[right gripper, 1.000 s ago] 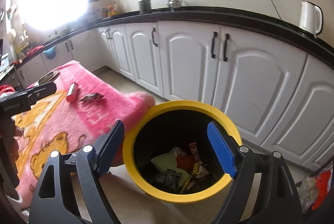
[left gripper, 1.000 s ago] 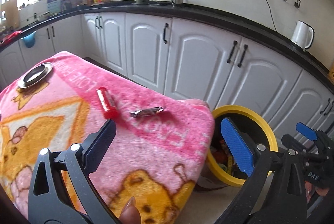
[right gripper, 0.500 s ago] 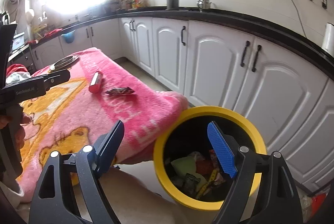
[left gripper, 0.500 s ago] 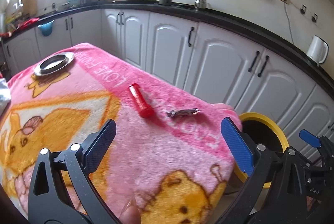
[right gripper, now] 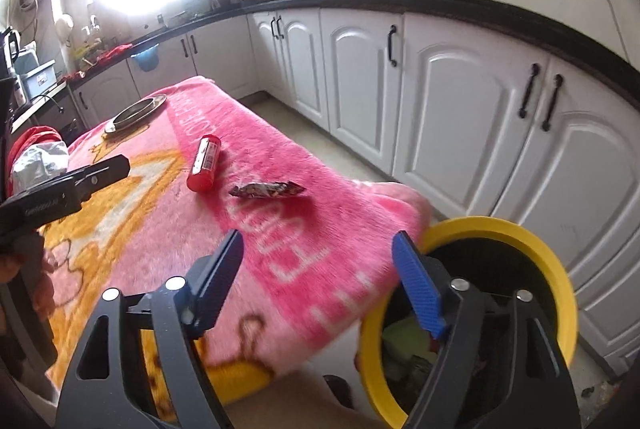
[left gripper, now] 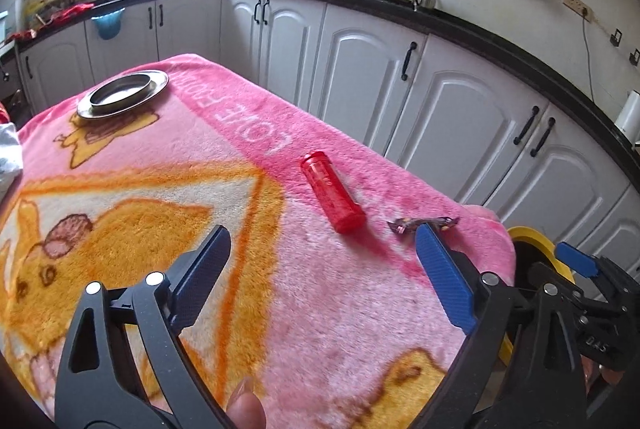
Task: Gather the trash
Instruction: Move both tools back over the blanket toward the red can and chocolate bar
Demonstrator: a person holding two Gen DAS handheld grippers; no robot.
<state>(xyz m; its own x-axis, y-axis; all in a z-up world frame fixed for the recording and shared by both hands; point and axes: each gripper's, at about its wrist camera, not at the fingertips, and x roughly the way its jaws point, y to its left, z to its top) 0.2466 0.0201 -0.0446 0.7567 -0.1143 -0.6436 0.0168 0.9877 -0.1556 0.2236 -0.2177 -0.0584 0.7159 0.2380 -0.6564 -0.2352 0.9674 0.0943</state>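
Ahead of my left gripper, jaws apart, "LOVE" reads on the pink blanket. Red tube points away; foil wrapper lies crosswise beyond my right gripper, also spread, yellow bin beside.

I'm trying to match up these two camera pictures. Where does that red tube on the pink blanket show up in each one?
Left wrist view: the red tube lies right of centre, ahead of the open jaws, crumpled wrapper to its right.
Right wrist view: it lies left of centre, wrapper again to its right.
Shared landmark: the steel plate at the blanket's far end.
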